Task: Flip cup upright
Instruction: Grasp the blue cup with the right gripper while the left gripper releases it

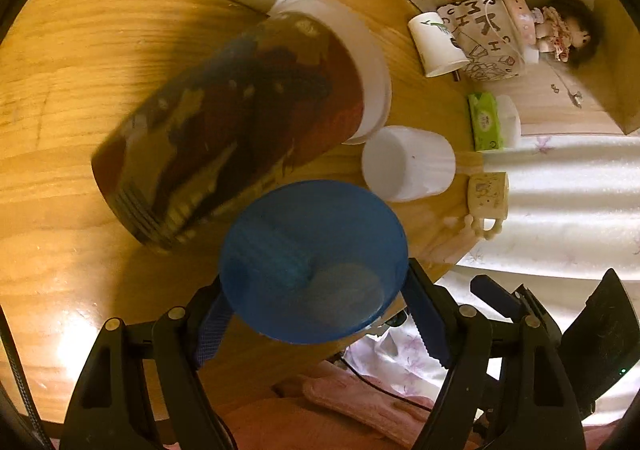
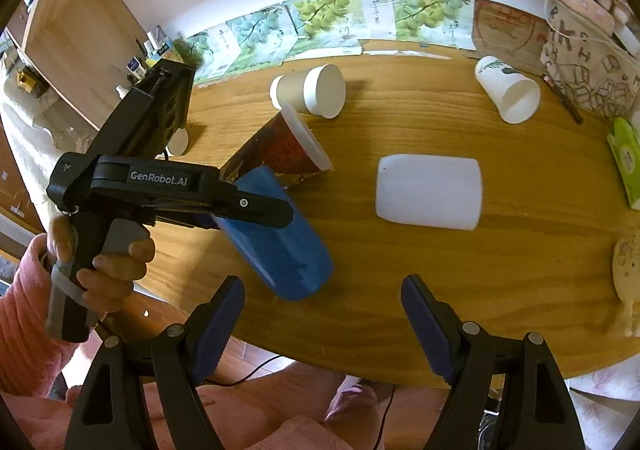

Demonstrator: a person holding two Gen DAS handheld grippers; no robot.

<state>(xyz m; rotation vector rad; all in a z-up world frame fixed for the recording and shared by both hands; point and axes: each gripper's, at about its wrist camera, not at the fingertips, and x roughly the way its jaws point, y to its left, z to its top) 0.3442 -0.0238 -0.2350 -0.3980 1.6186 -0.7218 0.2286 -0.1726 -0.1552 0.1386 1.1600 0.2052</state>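
My left gripper [image 1: 316,314] is shut on a blue plastic cup [image 1: 314,262], its open mouth facing the camera. In the right wrist view the left gripper [image 2: 256,206] holds the blue cup [image 2: 280,246] tilted above the round wooden table [image 2: 400,290], mouth pointing down to the right. My right gripper [image 2: 322,314] is open and empty near the table's front edge, just right of the blue cup.
Other cups lie on their sides: a red patterned cup with a lid [image 2: 280,146], a brown-sleeved paper cup [image 2: 312,90], a white plastic cup [image 2: 430,192] and a white printed paper cup [image 2: 508,94]. A cream mug [image 1: 488,198], a green tissue pack [image 2: 626,158] and a printed bag [image 2: 580,54] stand at the right.
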